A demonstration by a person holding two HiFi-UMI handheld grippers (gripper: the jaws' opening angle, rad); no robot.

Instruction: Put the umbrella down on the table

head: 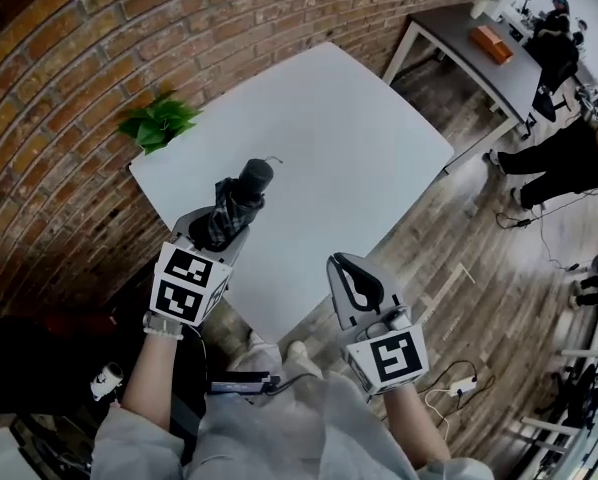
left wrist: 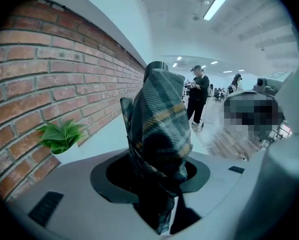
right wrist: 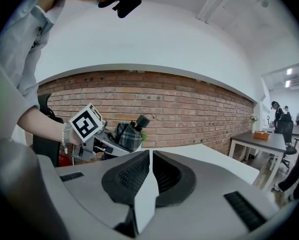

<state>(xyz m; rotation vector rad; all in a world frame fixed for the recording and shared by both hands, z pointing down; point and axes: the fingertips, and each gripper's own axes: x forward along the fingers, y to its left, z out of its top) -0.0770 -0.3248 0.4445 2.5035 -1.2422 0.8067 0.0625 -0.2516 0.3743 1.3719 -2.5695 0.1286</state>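
Note:
A folded plaid umbrella [head: 235, 203] with a black handle end [head: 256, 175] sits in my left gripper [head: 222, 226], whose jaws are shut on its cloth. In the left gripper view the umbrella [left wrist: 158, 134] rises from between the jaws and fills the middle. It hangs over the near left part of the white table [head: 339, 148]. My right gripper [head: 357, 286] is at the table's near edge, shut, with nothing between its jaws. From the right gripper view, the umbrella [right wrist: 129, 133] and the left gripper [right wrist: 108, 146] show at left above the table.
A small potted plant [head: 159, 122] stands at the table's far left corner against the brick wall. A darker table [head: 479, 53] with an orange box [head: 490, 44] is at the upper right. People stand at the right. Cables and a power strip [head: 457, 383] lie on the wooden floor.

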